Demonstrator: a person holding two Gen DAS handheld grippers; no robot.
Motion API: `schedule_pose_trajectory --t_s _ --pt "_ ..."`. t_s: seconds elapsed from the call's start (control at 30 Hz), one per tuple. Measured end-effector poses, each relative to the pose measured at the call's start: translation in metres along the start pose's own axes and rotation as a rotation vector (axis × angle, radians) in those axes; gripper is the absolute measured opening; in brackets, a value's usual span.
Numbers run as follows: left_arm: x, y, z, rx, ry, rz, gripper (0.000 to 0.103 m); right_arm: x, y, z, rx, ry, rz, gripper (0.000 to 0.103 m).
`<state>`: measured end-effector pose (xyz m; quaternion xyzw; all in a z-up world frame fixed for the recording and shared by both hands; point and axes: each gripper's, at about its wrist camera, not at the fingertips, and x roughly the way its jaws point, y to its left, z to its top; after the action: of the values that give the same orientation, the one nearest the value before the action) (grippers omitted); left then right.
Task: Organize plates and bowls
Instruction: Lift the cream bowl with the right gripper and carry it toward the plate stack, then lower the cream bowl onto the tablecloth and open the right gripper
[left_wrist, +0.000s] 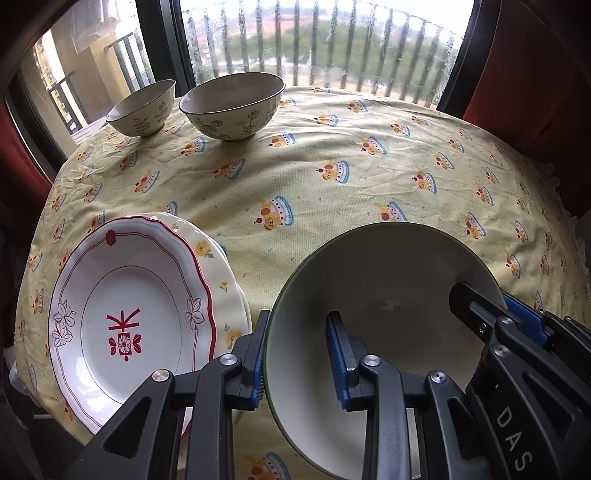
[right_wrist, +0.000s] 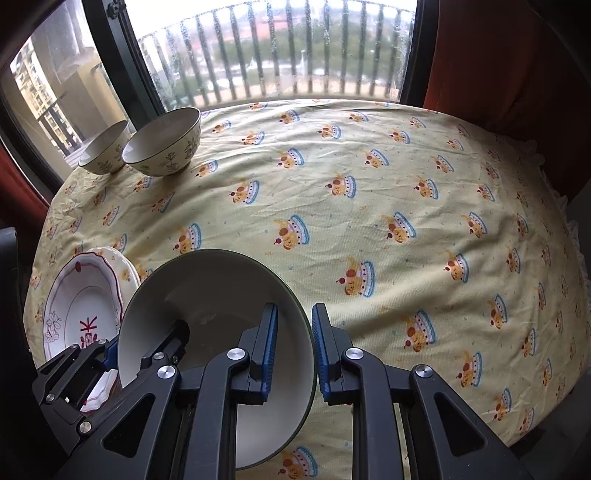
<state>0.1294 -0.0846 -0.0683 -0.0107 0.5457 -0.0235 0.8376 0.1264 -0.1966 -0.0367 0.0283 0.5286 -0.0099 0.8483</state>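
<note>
A large green-rimmed bowl (left_wrist: 384, 295) sits near the table's front edge; it also shows in the right wrist view (right_wrist: 218, 295). My left gripper (left_wrist: 295, 354) straddles its left rim, one finger outside and one inside, with a visible gap to the inner pad. My right gripper (right_wrist: 293, 350) straddles its right rim (right_wrist: 308, 332) the same way; it shows in the left wrist view (left_wrist: 491, 314). Whether either is clamped tight is unclear. A red-trimmed plate (left_wrist: 129, 317) lies on a yellow-flowered plate (left_wrist: 218, 266) at the left. Two floral bowls (left_wrist: 232, 105) (left_wrist: 142, 109) stand at the far left.
The round table has a yellow cloth (right_wrist: 369, 206) with a cake print. A window with railing (right_wrist: 280, 55) is behind it, with red curtains (right_wrist: 491, 62) at the sides. The stacked plates also show in the right wrist view (right_wrist: 85, 299).
</note>
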Motion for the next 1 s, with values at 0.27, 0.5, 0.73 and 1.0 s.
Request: schedule_pose_trajectory --t_s 0.27,0.5,0.73,1.0 --pt "0.007 -0.004 -0.012 0.008 0.002 0.034 0.028 0.013 -0.004 -0.015 -0.003 0.021 0.011 0.023" --pt "0.004 -0.004 -0.010 0.010 0.011 0.059 0.038 0.017 -0.007 -0.013 0.006 0.044 0.027 0.028" --pt "-0.005 -0.001 -0.005 -0.002 0.035 -0.012 0.066 0.009 -0.004 -0.006 0.010 0.032 0.077 0.067" --pt "-0.029 -0.004 0.004 0.024 -0.028 0.018 0.086 -0.011 -0.002 0.004 -0.001 -0.003 0.087 0.079"
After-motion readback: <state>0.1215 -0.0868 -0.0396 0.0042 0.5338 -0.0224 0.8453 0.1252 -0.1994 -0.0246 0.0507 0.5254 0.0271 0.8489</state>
